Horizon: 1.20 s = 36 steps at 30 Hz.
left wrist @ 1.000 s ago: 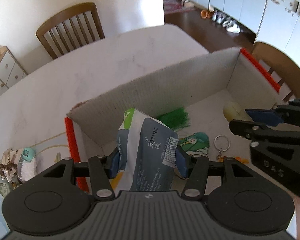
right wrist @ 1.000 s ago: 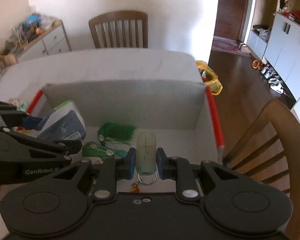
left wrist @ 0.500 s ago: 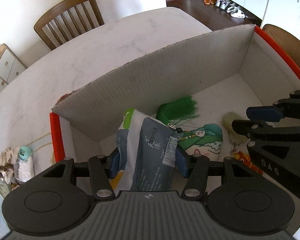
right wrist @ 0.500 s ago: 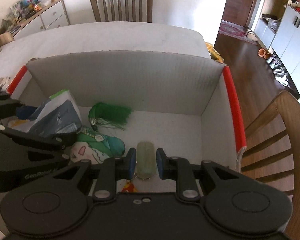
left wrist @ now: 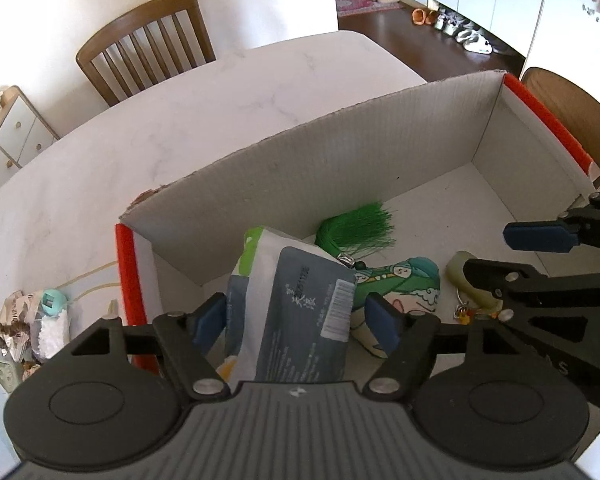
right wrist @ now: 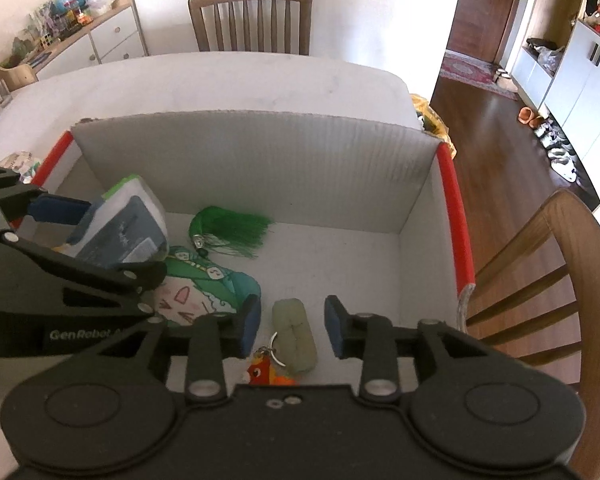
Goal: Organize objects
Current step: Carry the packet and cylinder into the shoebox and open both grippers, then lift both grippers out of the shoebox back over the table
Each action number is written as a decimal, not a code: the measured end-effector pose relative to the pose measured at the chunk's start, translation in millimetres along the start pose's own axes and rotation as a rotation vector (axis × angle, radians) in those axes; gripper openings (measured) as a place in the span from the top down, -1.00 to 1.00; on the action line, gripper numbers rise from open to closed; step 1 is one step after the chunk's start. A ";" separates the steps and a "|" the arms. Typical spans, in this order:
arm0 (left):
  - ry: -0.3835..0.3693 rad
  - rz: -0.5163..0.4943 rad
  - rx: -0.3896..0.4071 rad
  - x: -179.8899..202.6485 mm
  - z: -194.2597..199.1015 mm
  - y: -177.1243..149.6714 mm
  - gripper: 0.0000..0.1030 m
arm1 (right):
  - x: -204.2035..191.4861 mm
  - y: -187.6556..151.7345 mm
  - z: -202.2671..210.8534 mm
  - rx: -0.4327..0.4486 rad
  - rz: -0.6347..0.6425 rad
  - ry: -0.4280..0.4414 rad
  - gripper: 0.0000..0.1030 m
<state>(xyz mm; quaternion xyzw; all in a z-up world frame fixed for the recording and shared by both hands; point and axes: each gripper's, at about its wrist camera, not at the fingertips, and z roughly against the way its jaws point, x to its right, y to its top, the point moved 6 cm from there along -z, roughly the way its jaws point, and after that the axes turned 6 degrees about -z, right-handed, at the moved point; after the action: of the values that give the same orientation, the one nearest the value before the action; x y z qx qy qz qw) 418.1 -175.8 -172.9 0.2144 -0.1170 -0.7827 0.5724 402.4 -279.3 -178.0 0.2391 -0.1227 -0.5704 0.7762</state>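
**Both grippers opened inside the box**

Left gripper (left wrist: 296, 316): jaws just widened, grey packet (left wrist: 300, 320) between them, pads clear of it. Right gripper (right wrist: 292, 326): jaws just parted, pale green keychain piece (right wrist: 294, 334) lying unclamped between them on the cardboard box (right wrist: 260, 168) floor.

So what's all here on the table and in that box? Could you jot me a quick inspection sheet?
Surface: white marble-look table, a cardboard box with red edges on it.
Job's things: in the box, a grey-white packet, green tassel, cartoon pouch, pale green keyring charm.
Clutter: small wrappers and bits on the table left of the box.
Grippers: left gripper jaws just opened, packet between them, pads clear; right gripper jaws just opened either side of the charm, not touching.
Cables: nothing seen.
Surroundings: wooden chairs, sideboard, wood floor, shoes.
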 end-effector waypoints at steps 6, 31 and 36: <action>-0.023 0.014 0.034 -3.8 16.7 0.9 -0.46 | -5.1 -2.0 19.3 0.032 0.009 0.017 0.29; -0.113 0.049 0.281 -55.7 122.1 -42.0 -0.53 | -37.2 -19.9 116.1 0.194 -0.153 0.128 -0.41; -0.139 0.064 0.303 -72.6 133.8 -59.6 -0.53 | -55.9 -20.8 130.5 0.233 -0.185 0.148 -0.76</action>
<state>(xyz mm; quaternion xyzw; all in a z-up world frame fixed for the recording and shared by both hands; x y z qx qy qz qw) 323.3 -96.6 -66.0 0.2396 -0.2799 -0.7504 0.5488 306.9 -261.5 -72.3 0.3789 -0.1080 -0.6023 0.6943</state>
